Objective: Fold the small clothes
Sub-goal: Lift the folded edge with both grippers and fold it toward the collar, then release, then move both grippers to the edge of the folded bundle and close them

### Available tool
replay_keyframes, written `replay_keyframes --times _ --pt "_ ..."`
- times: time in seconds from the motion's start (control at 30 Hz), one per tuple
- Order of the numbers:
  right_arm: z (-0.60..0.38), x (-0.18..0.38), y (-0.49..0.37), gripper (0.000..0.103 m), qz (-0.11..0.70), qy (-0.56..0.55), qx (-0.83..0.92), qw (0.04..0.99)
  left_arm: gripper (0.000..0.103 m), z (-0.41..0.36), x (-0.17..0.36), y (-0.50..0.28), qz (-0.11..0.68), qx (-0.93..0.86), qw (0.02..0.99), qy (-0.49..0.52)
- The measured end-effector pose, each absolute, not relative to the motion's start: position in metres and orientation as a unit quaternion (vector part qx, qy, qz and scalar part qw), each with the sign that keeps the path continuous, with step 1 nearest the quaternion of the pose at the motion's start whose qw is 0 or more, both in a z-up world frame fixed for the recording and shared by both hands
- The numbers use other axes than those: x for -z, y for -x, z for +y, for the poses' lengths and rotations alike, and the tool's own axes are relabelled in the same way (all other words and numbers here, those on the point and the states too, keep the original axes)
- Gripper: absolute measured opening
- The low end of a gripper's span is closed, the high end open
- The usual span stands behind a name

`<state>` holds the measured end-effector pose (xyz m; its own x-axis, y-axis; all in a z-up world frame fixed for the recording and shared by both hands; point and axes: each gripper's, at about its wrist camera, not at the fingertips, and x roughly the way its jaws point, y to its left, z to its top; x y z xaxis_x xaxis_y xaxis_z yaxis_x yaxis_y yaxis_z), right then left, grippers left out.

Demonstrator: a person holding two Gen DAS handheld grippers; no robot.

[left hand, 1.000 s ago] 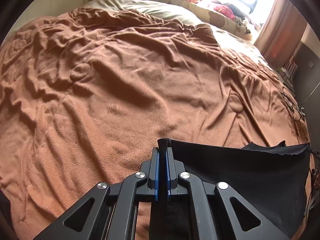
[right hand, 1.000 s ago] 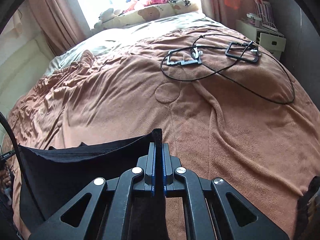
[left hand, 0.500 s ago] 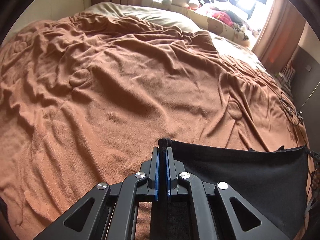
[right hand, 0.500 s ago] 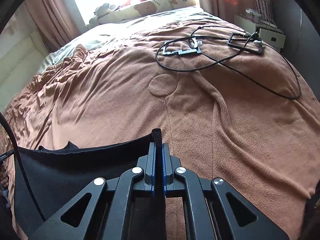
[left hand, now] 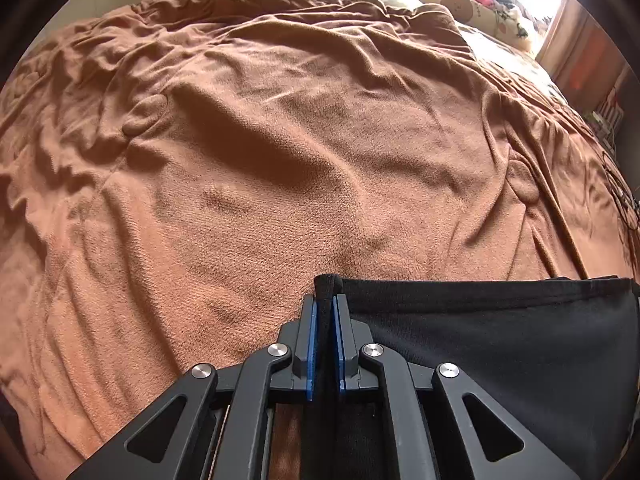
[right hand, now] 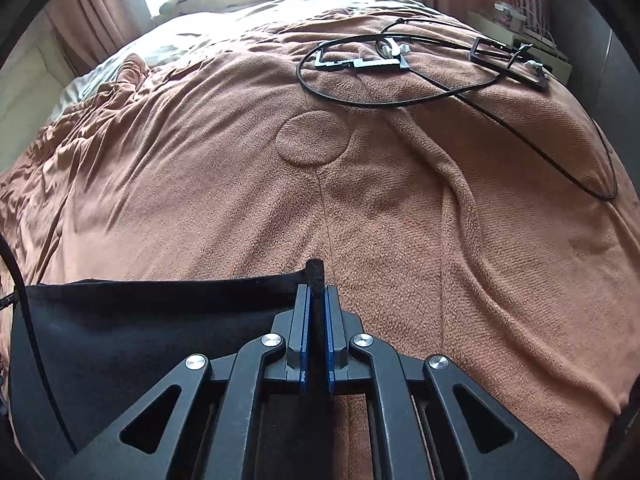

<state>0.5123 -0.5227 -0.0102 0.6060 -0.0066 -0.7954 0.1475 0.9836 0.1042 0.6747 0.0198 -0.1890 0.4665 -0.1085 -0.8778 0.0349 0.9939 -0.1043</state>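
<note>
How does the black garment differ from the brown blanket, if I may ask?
The black garment is smooth and dark, the brown blanket fleecy and lighter. The garment is stretched with a straight top edge; the blanket lies rumpled. The garment is far smaller than the blanket. Both are cloth.

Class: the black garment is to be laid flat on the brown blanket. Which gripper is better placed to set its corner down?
Probably left. The left gripper faces bare brown blanket; black cables lie beyond the right gripper. Both hold the black garment.

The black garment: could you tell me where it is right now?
The black garment hangs stretched between the left gripper and right gripper, one top corner in each, just above the brown blanket; both jaws have just been opening.
</note>
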Motion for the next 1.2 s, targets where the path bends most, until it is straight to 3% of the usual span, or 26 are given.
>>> replay_keyframes --times 0.03,0.1,0.17,0.3,0.7,0.8,0.97,1.1,1.2 --pt "-0.525 0.007 -0.51 0.015 0.442 -0.079 0.046 0.892 0.014 0.02 0.186 -0.673 0.515 0.036 0.856 0.03" --pt "-0.53 -0.003 -0.5 0.043 0.433 -0.088 0.042 0.896 0.023 0.023 0.178 -0.666 0.516 0.034 0.856 0.029" --pt "-0.536 -0.014 -0.483 0.052 0.424 -0.098 0.04 0.9 0.031 0.026 0.169 -0.656 0.511 0.04 0.858 0.035" --pt "-0.543 -0.029 -0.448 0.052 0.418 -0.117 0.025 0.901 0.044 0.029 0.149 -0.63 0.501 0.044 0.863 0.034" --pt "-0.551 -0.052 -0.334 0.053 0.404 -0.149 0.012 0.903 0.046 0.036 0.112 -0.536 0.493 0.062 0.865 0.063" --pt "-0.553 -0.055 -0.307 0.067 0.397 -0.165 0.012 0.903 0.053 0.037 0.11 -0.512 0.492 0.063 0.865 0.073" --pt "-0.554 -0.054 -0.264 0.081 0.383 -0.184 0.01 0.905 0.067 0.039 0.113 -0.472 0.491 0.061 0.865 0.081" --pt "-0.558 -0.045 -0.233 0.085 0.381 -0.217 0.008 0.899 0.083 0.044 0.118 -0.442 0.488 0.059 0.864 0.11" --pt "-0.562 -0.034 -0.214 0.085 0.382 -0.245 0.0 0.891 0.085 0.046 0.124 -0.42 0.489 0.06 0.861 0.128"
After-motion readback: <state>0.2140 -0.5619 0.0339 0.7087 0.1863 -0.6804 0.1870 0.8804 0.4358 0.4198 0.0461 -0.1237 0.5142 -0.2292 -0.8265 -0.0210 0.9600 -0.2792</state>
